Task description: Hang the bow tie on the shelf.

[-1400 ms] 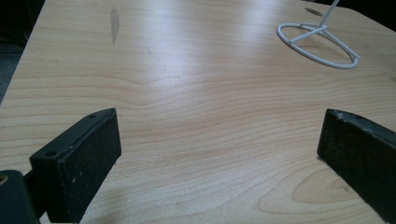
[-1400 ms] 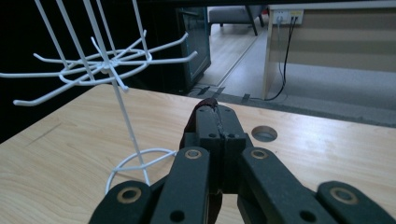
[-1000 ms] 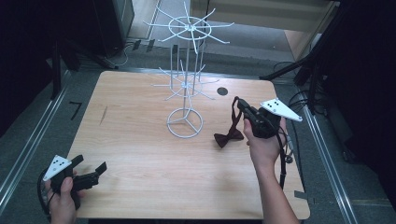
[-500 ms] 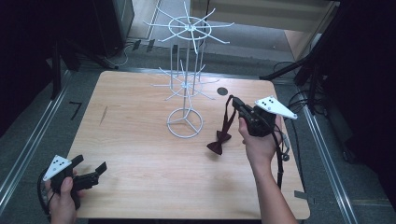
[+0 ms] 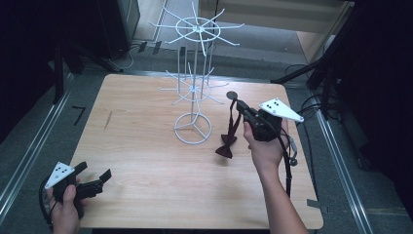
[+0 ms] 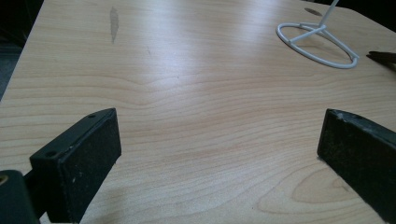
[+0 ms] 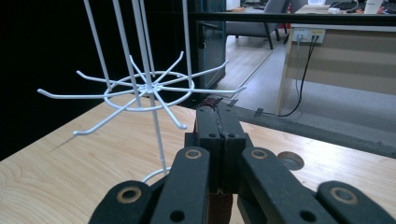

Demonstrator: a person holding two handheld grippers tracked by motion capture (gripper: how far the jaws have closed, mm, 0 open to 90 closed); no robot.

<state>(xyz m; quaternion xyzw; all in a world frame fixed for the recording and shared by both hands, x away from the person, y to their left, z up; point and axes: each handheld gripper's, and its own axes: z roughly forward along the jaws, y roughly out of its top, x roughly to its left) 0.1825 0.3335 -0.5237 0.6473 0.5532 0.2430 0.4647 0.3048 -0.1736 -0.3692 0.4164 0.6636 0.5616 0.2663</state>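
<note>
A dark red bow tie (image 5: 227, 146) hangs by its strap (image 5: 234, 121) from my right gripper (image 5: 238, 105), its bow touching or just above the table (image 5: 146, 195). That gripper is shut on the strap, just right of the white wire hook rack (image 5: 195, 87). In the right gripper view the jaws press together around the strap end (image 7: 212, 101), level with the rack's lower hook ring (image 7: 149, 91) slightly to the left. My left gripper (image 5: 93, 170) rests open near the front left corner, nothing between its pads (image 6: 88, 149). The rack's round base (image 6: 317, 44) lies far ahead of it.
A round cable hole (image 5: 232, 94) sits in the table behind the right gripper. A dark scuff (image 5: 107, 120) marks the left part of the wood. Metal rails (image 5: 29, 156) run along the floor on both sides; a desk (image 7: 345, 56) stands beyond the far edge.
My right gripper has shifted a little left toward the rack, carrying the bow tie, which now hangs more steeply. The left gripper has stayed put.
</note>
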